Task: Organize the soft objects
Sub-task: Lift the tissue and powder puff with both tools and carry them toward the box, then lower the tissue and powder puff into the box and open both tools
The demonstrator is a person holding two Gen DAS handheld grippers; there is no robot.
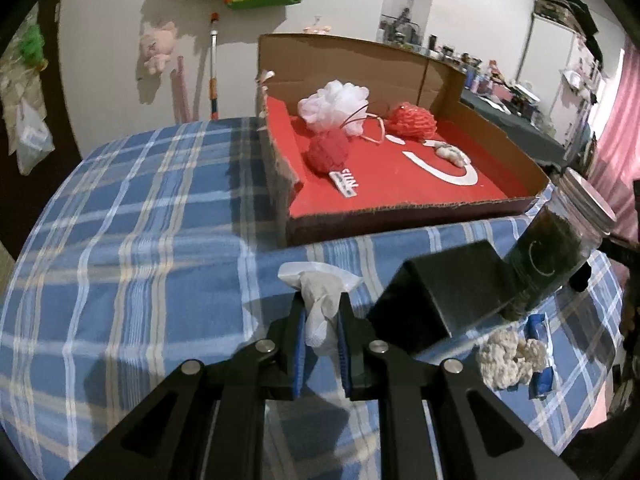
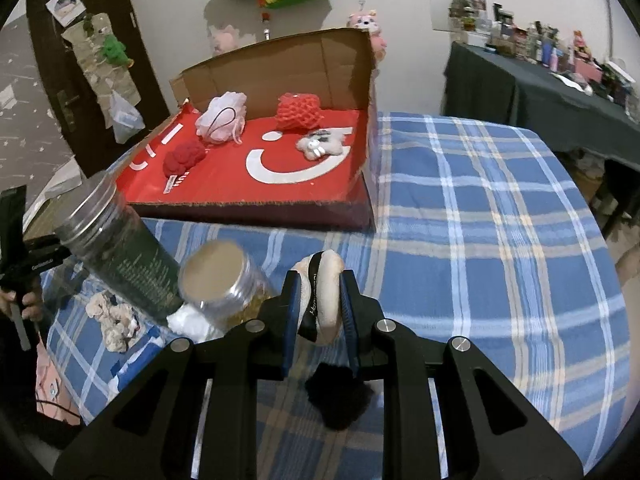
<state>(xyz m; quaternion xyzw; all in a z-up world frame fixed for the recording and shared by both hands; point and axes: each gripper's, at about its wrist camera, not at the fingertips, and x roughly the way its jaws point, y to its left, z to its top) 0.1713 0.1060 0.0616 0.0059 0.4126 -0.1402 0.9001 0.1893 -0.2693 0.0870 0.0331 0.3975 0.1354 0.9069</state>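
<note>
My left gripper [image 1: 320, 312] is shut on a white soft cloth piece [image 1: 320, 300], held above the blue plaid tablecloth [image 1: 120, 240]. My right gripper [image 2: 320, 296] is shut on a beige round soft toy with a black band [image 2: 322, 300]; a black tuft [image 2: 340, 396] hangs below it. The cardboard box with red floor [image 1: 400, 184] [image 2: 240, 188] holds a white pouf [image 1: 336, 104] [image 2: 220, 118], a red mesh pouf [image 1: 412, 122] [image 2: 298, 112], a red knit ball [image 1: 326, 152] [image 2: 184, 158] and a small grey plush [image 2: 320, 144]. A cream fluffy piece [image 1: 508, 356] [image 2: 114, 320] lies on the cloth.
A tall dark jar [image 1: 556, 256] [image 2: 120, 252] and a short jar with a silver lid [image 2: 218, 280] stand in front of the box. A black box [image 1: 444, 292] sits beside my left gripper. A blue packet [image 1: 540, 356] lies near the fluffy piece. A cluttered dark table [image 2: 540, 88] stands at right.
</note>
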